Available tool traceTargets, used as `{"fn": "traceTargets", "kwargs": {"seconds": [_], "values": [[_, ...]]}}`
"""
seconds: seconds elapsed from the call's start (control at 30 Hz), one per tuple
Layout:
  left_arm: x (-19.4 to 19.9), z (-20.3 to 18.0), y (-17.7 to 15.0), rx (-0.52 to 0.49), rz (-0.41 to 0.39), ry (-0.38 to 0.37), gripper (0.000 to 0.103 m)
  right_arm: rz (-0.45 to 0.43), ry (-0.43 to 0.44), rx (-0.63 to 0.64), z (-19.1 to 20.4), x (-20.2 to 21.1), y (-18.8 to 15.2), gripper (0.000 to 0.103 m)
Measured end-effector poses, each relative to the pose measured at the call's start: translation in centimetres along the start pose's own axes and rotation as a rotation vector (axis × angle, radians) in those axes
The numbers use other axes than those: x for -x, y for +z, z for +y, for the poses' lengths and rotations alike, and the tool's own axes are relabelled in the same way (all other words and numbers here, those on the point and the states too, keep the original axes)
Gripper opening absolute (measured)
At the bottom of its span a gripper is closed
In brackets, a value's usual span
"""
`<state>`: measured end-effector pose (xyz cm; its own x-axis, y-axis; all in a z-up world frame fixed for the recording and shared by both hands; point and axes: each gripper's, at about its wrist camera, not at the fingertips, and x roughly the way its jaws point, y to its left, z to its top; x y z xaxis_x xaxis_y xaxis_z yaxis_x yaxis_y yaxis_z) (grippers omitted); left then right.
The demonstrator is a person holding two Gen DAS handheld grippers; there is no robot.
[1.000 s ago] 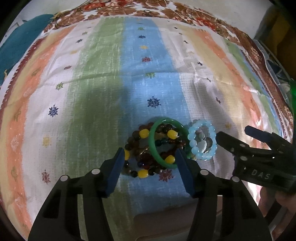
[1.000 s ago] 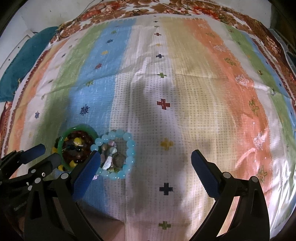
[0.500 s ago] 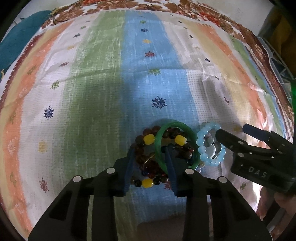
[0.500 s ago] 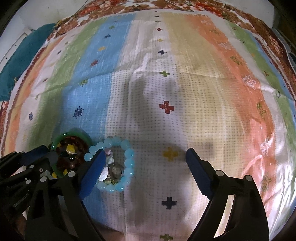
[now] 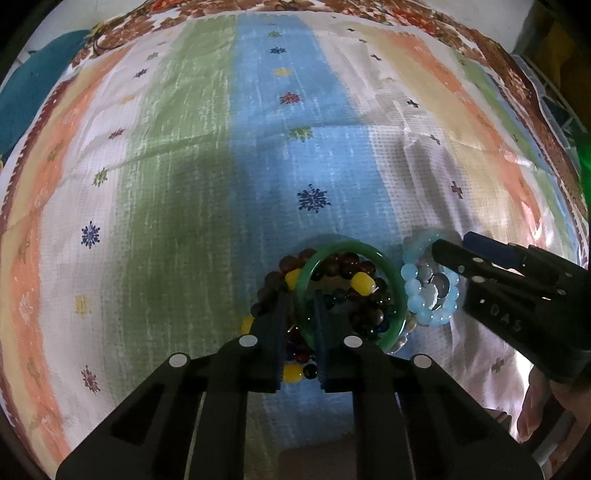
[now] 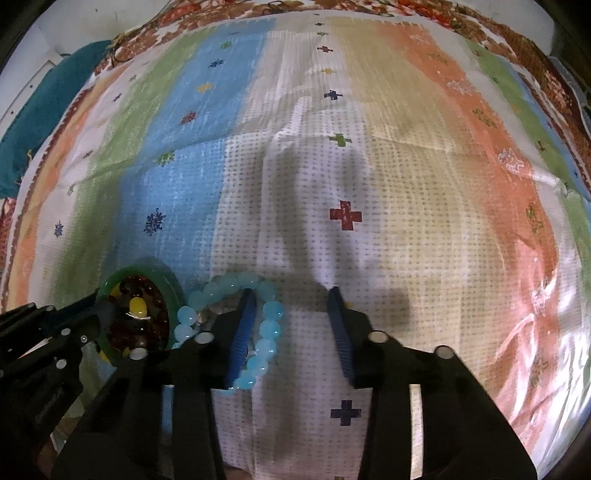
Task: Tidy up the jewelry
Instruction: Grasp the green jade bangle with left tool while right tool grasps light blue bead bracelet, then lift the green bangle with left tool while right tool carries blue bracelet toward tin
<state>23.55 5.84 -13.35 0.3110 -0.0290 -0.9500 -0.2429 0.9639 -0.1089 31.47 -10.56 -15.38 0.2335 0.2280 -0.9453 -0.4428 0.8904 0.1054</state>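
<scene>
A green bangle lies on a heap of dark brown and yellow beads on the striped cloth. My left gripper is shut on the bangle's near left rim. A pale blue bead bracelet with small stones inside lies just right of the bangle. In the right wrist view my right gripper is open, with its left finger inside the blue bracelet and its right finger on bare cloth. The bangle also shows in the right wrist view.
A striped cloth with small flower and cross prints covers the surface. A teal cloth lies at the far left edge. A floral border runs along the far edge.
My left gripper has closed from wide open onto the green bangle's rim. My right gripper has narrowed and moved left, its left finger now inside the blue bracelet.
</scene>
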Motion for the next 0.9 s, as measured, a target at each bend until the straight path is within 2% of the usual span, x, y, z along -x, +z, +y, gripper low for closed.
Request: {"fn": "traceTargets", "kwargs": {"seconds": [0.03, 0.07, 0.1, 0.3, 0.43, 0.6, 0.9], "values": [[0.0, 0.0, -0.1, 0.004, 0.001, 0.005, 0.008, 0.003, 0.008, 0.0, 0.0, 0.0, 0.0, 0.026], [0.0, 0.0, -0.1, 0.004, 0.001, 0.005, 0.007, 0.008, 0.011, 0.002, 0.0, -0.1, 0.0, 0.014], [0.1, -0.1, -0.1, 0.001, -0.001, 0.006, 0.007, 0.008, 0.011, 0.005, 0.0, -0.2, -0.1, 0.013], [0.8, -0.2, -0.6, -0.02, -0.02, 0.02, 0.007, 0.006, 0.057, -0.018, -0.9, 0.2, -0.1, 0.012], [1.8, -0.4, -0.8, -0.037, -0.04, 0.025, 0.007, -0.008, 0.04, 0.002, -0.7, 0.9, -0.4, 0.012], [2.9, 0.4, -1.1, 0.009, -0.073, -0.026, 0.008, -0.038, 0.015, 0.034, -0.1, 2.3, -0.3, 0.012], [4.7, 0.6, -1.8, 0.015, -0.118, 0.009, 0.008, -0.088, 0.024, 0.063, 1.1, 5.2, -0.8, 0.012]]}}
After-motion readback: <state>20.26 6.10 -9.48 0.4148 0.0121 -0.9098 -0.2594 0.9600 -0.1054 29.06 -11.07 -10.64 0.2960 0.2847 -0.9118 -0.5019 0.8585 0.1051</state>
